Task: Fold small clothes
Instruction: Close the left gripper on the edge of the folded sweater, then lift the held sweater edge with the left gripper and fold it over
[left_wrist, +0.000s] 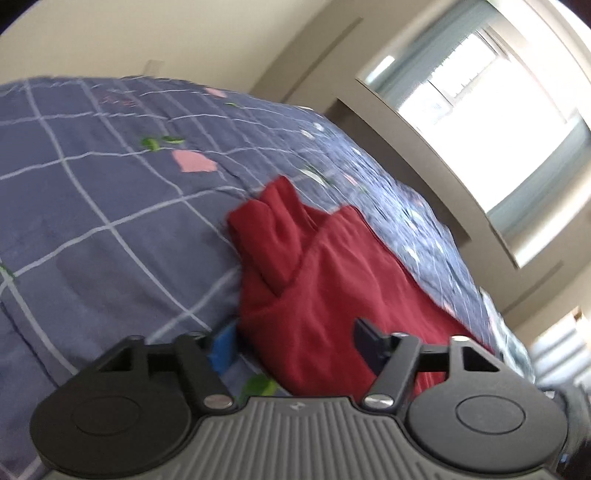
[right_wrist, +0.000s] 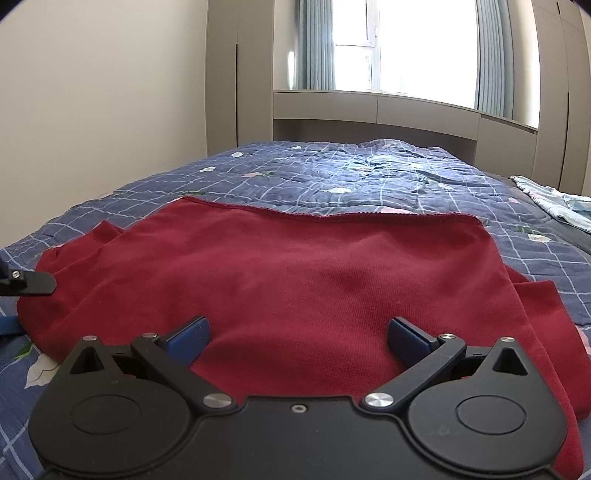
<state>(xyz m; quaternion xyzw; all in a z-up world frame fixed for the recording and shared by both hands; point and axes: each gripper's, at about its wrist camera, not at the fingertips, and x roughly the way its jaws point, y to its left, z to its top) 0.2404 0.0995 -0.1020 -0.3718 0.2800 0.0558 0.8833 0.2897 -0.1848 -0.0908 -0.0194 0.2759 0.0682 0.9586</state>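
You're at the grab step w/ left gripper half-closed round the red shirt edge, right gripper wide apart over it; next, pinch both & fold.

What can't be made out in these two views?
- Left wrist view: motion blur hides whether the left hand-held gripper pinches the red garment.
- Right wrist view: the garment's near edge lies behind the right hand-held gripper; the light cloth is cut off by the right edge.
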